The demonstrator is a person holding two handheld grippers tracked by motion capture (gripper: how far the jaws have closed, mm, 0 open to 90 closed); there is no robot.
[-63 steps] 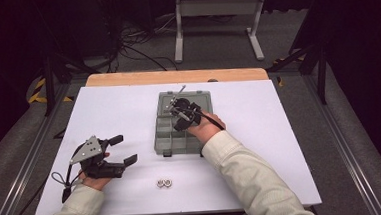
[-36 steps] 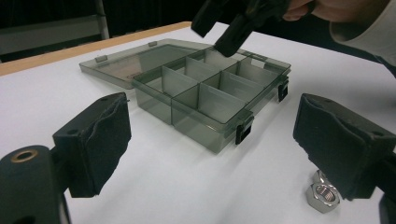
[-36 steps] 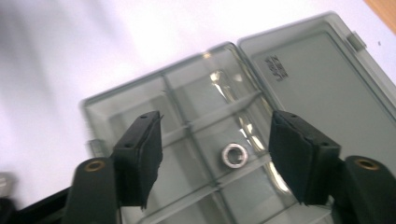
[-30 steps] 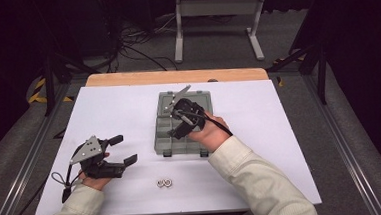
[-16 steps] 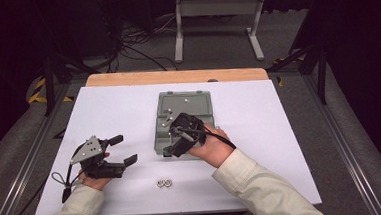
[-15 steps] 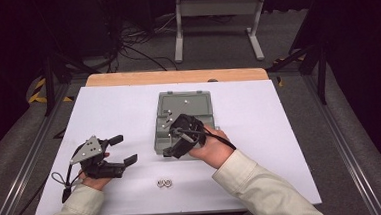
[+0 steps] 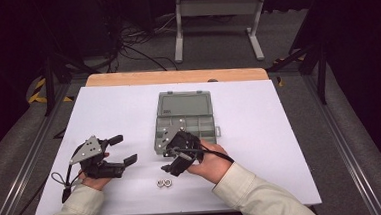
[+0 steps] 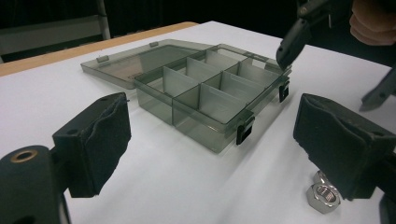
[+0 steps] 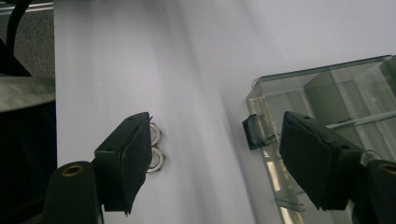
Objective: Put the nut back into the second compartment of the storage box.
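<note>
Right gripper is held open and empty above the table, between the open grey compartment box and two nuts lying side by side near the front edge; left gripper is rested open and empty, well left of the nuts

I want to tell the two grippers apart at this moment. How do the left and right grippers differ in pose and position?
The left gripper sits away from the open compartment box, on the white table, pointing sideways; the right gripper is at the box's near edge, angled down toward the two nuts. The left gripper carries a grey plate on top; on the right gripper none shows. Both have open, empty jaws.
</note>
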